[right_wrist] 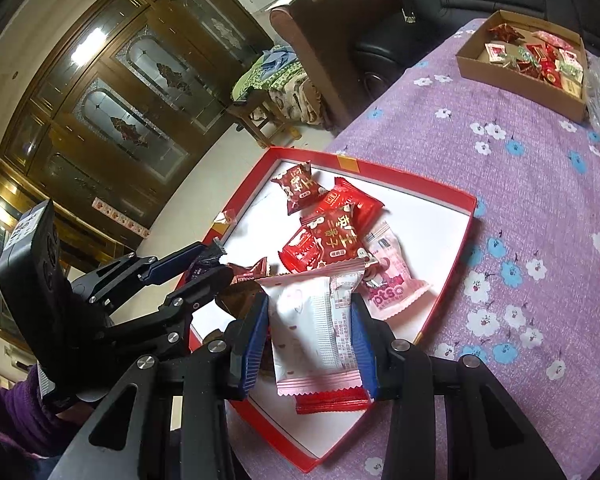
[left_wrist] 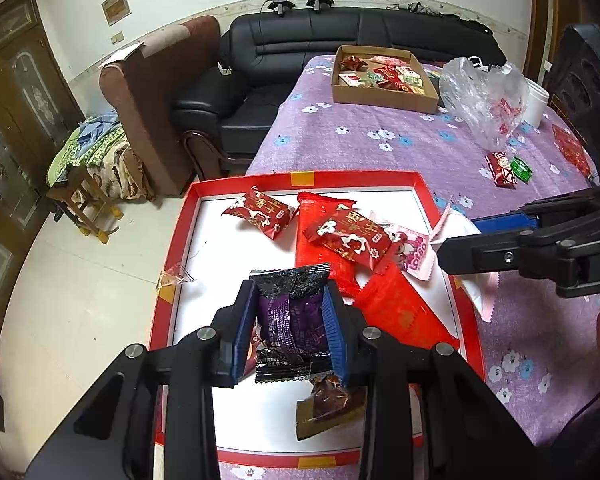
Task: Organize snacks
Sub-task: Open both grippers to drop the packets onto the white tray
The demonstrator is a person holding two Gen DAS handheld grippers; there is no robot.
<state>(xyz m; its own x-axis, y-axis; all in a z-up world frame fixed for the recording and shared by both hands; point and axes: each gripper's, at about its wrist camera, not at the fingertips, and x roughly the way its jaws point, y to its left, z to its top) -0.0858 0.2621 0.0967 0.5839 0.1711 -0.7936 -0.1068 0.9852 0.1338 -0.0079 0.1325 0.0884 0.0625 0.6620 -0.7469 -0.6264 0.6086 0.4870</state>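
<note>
The left gripper [left_wrist: 290, 322] is clamped on a purple and black snack packet [left_wrist: 292, 320], held above the white floor of the red-rimmed tray [left_wrist: 172, 256]. The right gripper [right_wrist: 312, 344] grips a white and pink packet [right_wrist: 314, 328] over the tray's near right edge. Inside the tray, 2 red packets [left_wrist: 350, 236], a large red wrapper [left_wrist: 396, 308] and a pink packet [left_wrist: 414, 254] crowd the middle and right; the left strip of the floor lies bare. The tray's left rim overhangs the purple floral tablecloth [left_wrist: 400, 148]. A cardboard box [left_wrist: 384, 98] of snacks sits well apart at the far end, with open cloth between.
</note>
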